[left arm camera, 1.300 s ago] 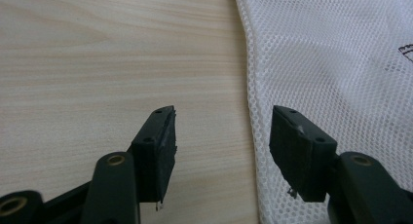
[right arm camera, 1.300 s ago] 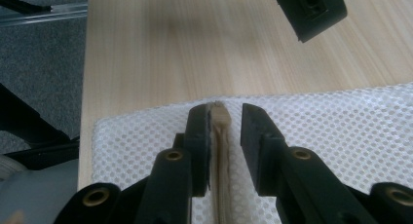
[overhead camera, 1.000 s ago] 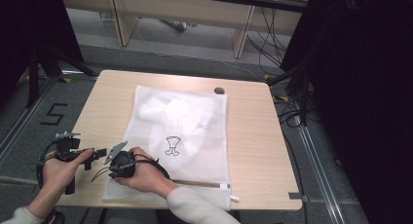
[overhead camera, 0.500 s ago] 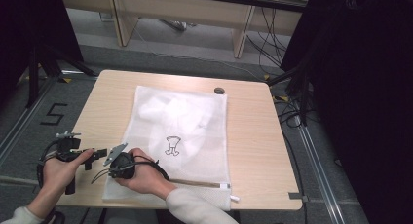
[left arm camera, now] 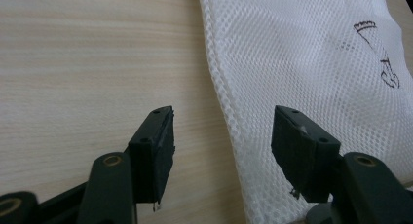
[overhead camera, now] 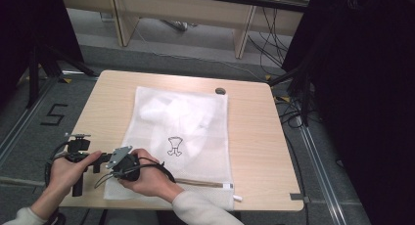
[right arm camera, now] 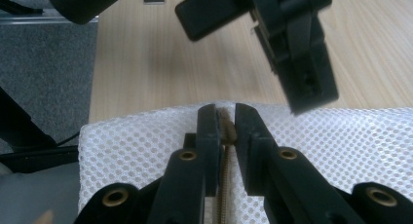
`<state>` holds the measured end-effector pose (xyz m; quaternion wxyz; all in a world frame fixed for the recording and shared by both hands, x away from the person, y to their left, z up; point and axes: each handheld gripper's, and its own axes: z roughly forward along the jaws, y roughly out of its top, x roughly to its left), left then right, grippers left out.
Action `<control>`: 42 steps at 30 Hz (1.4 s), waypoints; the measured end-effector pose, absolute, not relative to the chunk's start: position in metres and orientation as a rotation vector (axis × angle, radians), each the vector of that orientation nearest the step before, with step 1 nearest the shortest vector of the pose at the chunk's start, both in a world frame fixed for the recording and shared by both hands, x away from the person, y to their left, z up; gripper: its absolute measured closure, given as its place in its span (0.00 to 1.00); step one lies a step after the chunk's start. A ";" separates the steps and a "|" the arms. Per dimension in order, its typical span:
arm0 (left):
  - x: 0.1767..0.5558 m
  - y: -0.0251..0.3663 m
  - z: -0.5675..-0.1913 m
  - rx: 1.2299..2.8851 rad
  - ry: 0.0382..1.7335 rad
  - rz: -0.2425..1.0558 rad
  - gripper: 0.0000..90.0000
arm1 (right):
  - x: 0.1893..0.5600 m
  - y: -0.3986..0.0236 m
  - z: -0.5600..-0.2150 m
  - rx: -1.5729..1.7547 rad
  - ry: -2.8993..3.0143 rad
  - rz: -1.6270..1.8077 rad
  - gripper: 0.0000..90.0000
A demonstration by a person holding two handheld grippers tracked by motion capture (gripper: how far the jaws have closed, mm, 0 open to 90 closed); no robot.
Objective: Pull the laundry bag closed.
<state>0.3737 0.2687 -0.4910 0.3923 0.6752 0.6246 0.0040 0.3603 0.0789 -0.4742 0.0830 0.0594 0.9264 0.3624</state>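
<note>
White mesh laundry bag [overhead camera: 181, 137] lying flat on the wooden tabletop [overhead camera: 254, 137], zipper [overhead camera: 200, 182] along its near edge toward 6 o'clock. Right gripper [right arm camera: 225, 118] at the bag's 7 o'clock corner, jaws just closed, pinched narrow on the zipper's brass end. Left gripper [left arm camera: 221, 136] low just beside the bag's 9 o'clock edge, jaws spread wide, mesh edge between them untouched. Black hanger-like print [overhead camera: 174, 146] at the bag's middle.
</note>
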 end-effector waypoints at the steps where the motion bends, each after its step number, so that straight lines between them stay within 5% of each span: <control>1: 0.374 0.269 -0.491 1.714 1.586 0.010 0.45 | 0.360 0.078 -0.473 0.171 2.771 1.076 0.91; 17: 0.380 0.257 -0.497 1.714 1.630 -0.073 0.46 | 0.351 0.079 -0.467 0.167 2.748 1.072 0.91; 27: 0.380 0.260 -0.495 1.710 1.660 -0.163 0.61 | 0.347 0.074 -0.466 0.171 2.738 1.081 0.91; 42: 0.382 0.259 -0.498 1.734 1.641 -0.216 0.65 | 0.347 0.073 -0.467 0.136 2.720 1.039 0.91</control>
